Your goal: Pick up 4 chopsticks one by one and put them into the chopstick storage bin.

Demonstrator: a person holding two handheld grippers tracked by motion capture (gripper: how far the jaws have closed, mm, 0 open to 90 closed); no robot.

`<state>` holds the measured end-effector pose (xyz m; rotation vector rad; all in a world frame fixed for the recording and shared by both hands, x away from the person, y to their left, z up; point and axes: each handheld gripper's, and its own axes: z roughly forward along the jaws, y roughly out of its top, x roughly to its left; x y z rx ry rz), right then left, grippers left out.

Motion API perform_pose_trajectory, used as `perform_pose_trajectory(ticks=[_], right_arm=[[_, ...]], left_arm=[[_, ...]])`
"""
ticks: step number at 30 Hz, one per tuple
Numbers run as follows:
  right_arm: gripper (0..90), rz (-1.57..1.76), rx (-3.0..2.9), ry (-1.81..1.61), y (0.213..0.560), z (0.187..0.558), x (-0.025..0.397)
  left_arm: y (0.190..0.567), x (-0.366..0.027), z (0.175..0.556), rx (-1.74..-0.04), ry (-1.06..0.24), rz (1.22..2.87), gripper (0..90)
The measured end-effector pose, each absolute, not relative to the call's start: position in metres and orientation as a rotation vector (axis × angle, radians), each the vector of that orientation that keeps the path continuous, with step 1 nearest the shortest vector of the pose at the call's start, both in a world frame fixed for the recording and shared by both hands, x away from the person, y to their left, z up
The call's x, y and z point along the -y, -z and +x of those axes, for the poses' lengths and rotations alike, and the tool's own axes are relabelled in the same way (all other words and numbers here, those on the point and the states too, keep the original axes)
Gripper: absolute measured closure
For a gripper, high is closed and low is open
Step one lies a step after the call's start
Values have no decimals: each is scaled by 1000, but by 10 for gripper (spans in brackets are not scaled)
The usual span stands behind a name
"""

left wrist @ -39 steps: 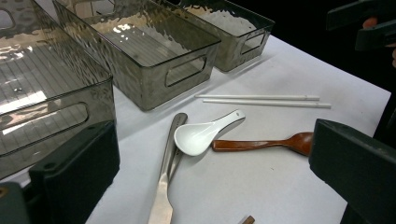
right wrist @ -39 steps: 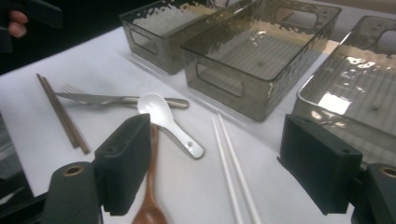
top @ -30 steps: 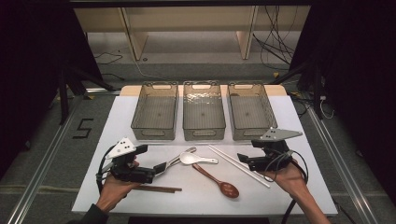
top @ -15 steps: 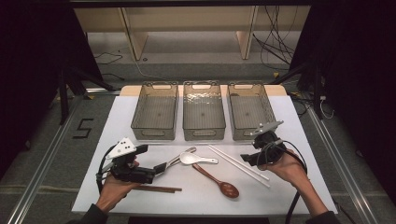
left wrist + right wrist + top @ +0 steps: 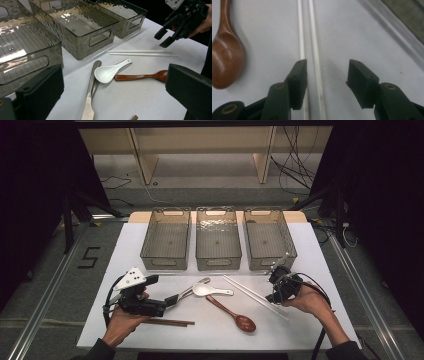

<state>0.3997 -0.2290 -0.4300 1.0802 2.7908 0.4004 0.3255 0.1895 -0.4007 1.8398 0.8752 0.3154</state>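
My right gripper (image 5: pixel 276 296) points down at the table, open, just above a pair of white chopsticks (image 5: pixel 255 296). In the right gripper view its jaws (image 5: pixel 327 75) straddle one chopstick (image 5: pixel 314 37), and the left jaw covers the end of the other (image 5: pixel 300 37). My left gripper (image 5: pixel 170 301) rests open near the table's front left with nothing between its jaws. Ahead of it lie a metal spoon (image 5: pixel 91 92), a white ceramic spoon (image 5: pixel 107 73) and a wooden spoon (image 5: pixel 142 76). The right gripper (image 5: pixel 166 37) hangs above the chopsticks (image 5: pixel 140 52).
Three empty smoky plastic bins (image 5: pixel 166 240) (image 5: pixel 217 240) (image 5: pixel 268 240) stand in a row at the back of the white table (image 5: pixel 320 270). A pair of brown chopsticks (image 5: pixel 167 322) lies by the left hand near the front edge. The wooden spoon's bowl (image 5: pixel 225 57) lies left of the right jaws.
My right gripper has swung left and tipped its jaws down over the white chopsticks. The left gripper and all the utensils have stayed put.
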Motion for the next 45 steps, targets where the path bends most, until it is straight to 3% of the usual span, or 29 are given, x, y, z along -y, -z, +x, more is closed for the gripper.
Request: perform_pose_trajectory(ticks=[15,45], right_arm=[[665,1063,-2864,-270,444,402,228],[840,970,-2926,-154,452,403,218]], left_arm=[[401,-189,326,-875,-312,1842,14],[401,-189,326,-878,-312,1842,14]])
